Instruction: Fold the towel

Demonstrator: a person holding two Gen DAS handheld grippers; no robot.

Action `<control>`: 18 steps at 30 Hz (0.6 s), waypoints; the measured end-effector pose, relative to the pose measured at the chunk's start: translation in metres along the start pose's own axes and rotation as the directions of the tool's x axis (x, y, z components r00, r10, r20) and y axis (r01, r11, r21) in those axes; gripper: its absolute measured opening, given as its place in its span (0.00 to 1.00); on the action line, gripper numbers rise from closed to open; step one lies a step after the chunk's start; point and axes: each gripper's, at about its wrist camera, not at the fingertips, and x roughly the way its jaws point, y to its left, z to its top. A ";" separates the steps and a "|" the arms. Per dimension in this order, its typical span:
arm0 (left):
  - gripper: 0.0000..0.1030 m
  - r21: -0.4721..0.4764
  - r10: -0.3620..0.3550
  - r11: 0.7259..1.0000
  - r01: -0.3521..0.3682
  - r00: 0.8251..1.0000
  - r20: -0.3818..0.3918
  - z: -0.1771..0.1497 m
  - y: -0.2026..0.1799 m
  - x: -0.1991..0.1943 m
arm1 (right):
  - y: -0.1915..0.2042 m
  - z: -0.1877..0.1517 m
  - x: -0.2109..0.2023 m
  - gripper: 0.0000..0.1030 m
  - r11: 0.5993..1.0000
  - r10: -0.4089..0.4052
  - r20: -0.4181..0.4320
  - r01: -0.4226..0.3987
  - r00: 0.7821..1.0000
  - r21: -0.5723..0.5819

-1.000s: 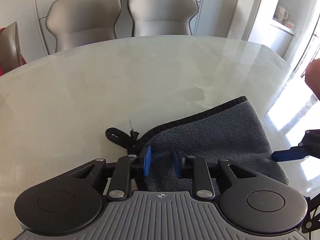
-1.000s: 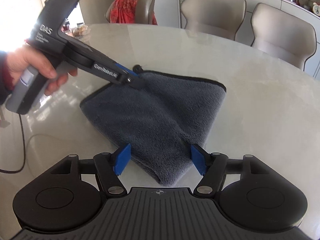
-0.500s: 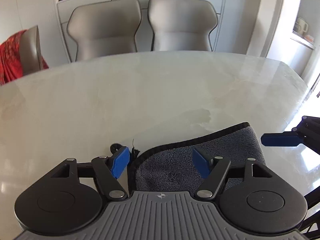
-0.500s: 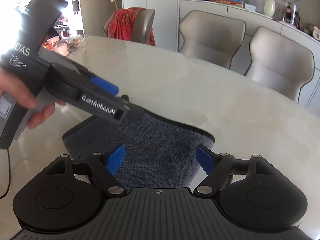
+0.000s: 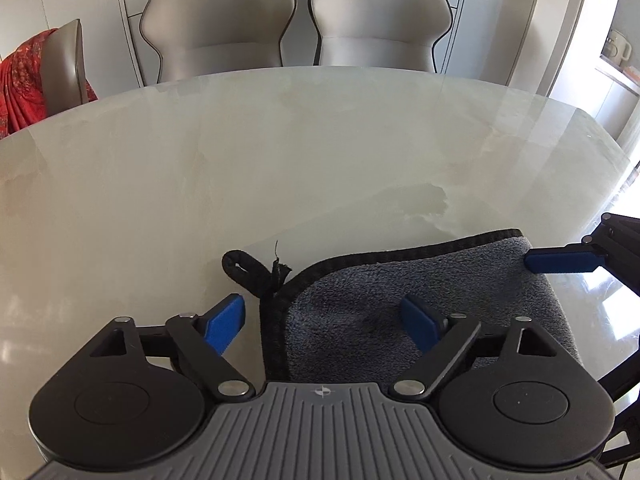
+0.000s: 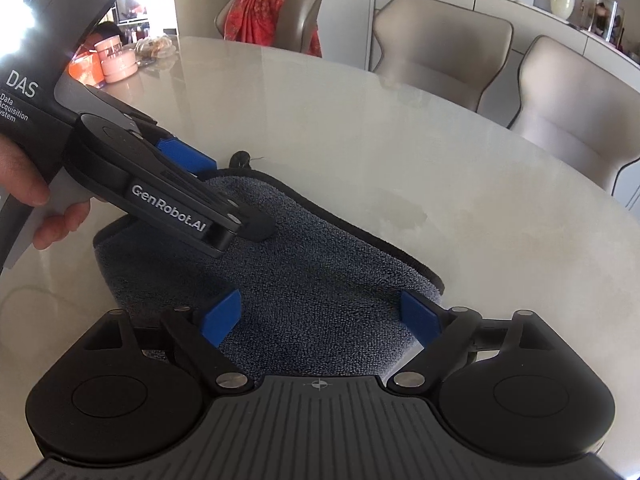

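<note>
A grey towel (image 5: 400, 284) with black edging lies folded flat on the pale marble table (image 5: 240, 184); it also shows in the right wrist view (image 6: 304, 264). Its black hanging loop (image 5: 244, 266) sticks out at the corner. My left gripper (image 5: 324, 322) is open and empty, just above the towel's near corner, its left finger over bare table. It also shows in the right wrist view (image 6: 224, 196). My right gripper (image 6: 320, 320) is open and empty over the towel's other end. One of its blue fingers (image 5: 560, 261) shows in the left wrist view.
Two grey chairs (image 5: 296, 16) stand behind the table's far edge. A third chair with a red cloth (image 6: 276, 12) stands at the side. Pink containers and small items (image 6: 116, 58) sit on the far left of the table. The table's edge (image 5: 600, 132) curves round at the right.
My left gripper has opened, letting go of the towel's corner, and pulled back and up a little. My right gripper stayed open and drew closer over the towel.
</note>
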 end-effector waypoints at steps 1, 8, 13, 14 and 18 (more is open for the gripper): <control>0.94 0.000 0.002 1.000 -0.002 1.000 0.002 0.000 0.000 0.002 | -0.002 0.000 0.001 0.90 1.000 -0.007 -0.002 0.007 1.000 0.002; 0.92 0.008 0.026 1.000 -0.026 0.998 0.065 -0.004 0.003 -0.017 | -0.015 -0.001 -0.013 0.93 0.990 -0.092 0.024 0.089 0.995 0.113; 0.92 0.002 -0.031 1.000 0.031 0.993 0.113 -0.022 0.013 -0.051 | 0.002 -0.017 -0.050 0.92 0.990 -0.083 0.110 0.069 0.990 0.122; 0.92 -0.005 -0.040 0.999 0.041 0.993 0.109 -0.028 0.016 -0.055 | 0.008 -0.023 -0.055 0.89 0.990 -0.087 0.115 0.073 0.989 0.125; 0.91 -0.036 -0.046 0.998 0.050 0.994 0.099 -0.052 0.022 -0.067 | 0.028 -0.040 -0.063 0.80 0.988 -0.105 0.115 0.091 0.988 0.124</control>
